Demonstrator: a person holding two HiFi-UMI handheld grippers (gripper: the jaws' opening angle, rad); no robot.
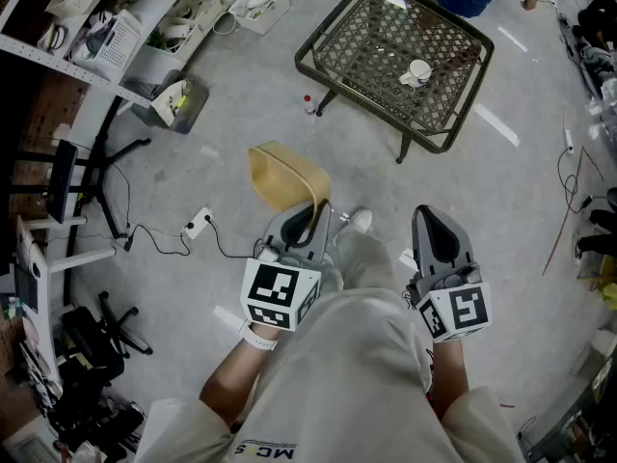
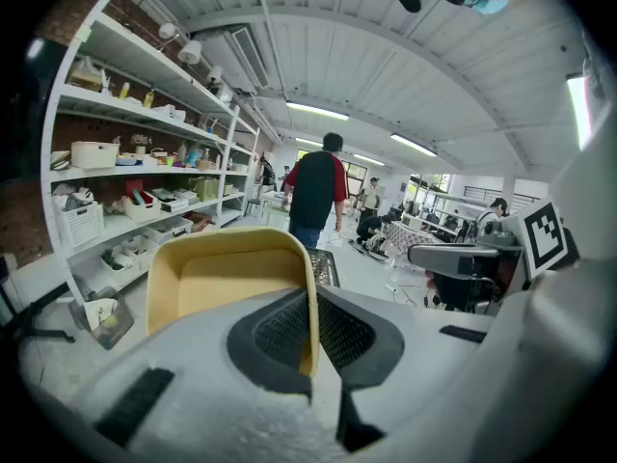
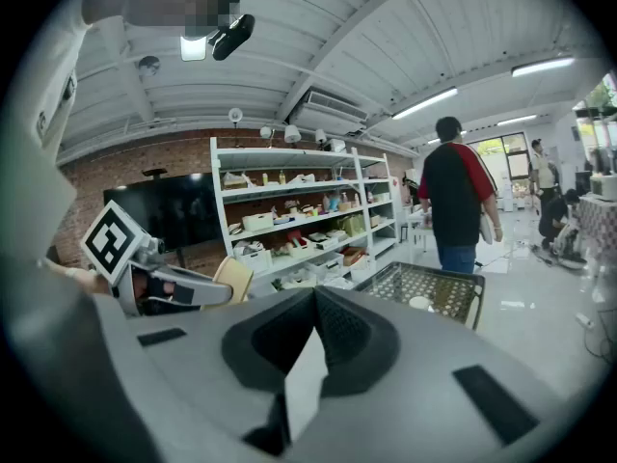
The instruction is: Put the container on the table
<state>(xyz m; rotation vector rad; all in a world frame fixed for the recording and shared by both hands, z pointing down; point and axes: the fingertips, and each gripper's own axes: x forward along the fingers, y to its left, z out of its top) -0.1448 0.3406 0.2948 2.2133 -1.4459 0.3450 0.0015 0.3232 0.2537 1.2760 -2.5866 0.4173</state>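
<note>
The left gripper [image 1: 310, 218] is clamped on one wall of the yellow container [image 1: 282, 176], which juts forward from its jaws. The right gripper [image 1: 436, 228], jaws together and empty, sits alongside. The table [image 1: 378, 44] stands well ahead.

The left hand-held gripper [image 1: 310, 222] pinches the rim of a yellow container [image 1: 282, 176] above the grey floor [image 1: 241, 95]. The right hand-held gripper [image 1: 436, 231] is alongside it, holding nothing. Farther off stands a metal-lattice worktop [image 1: 376, 37] carrying a white cup [image 1: 418, 70].
</note>
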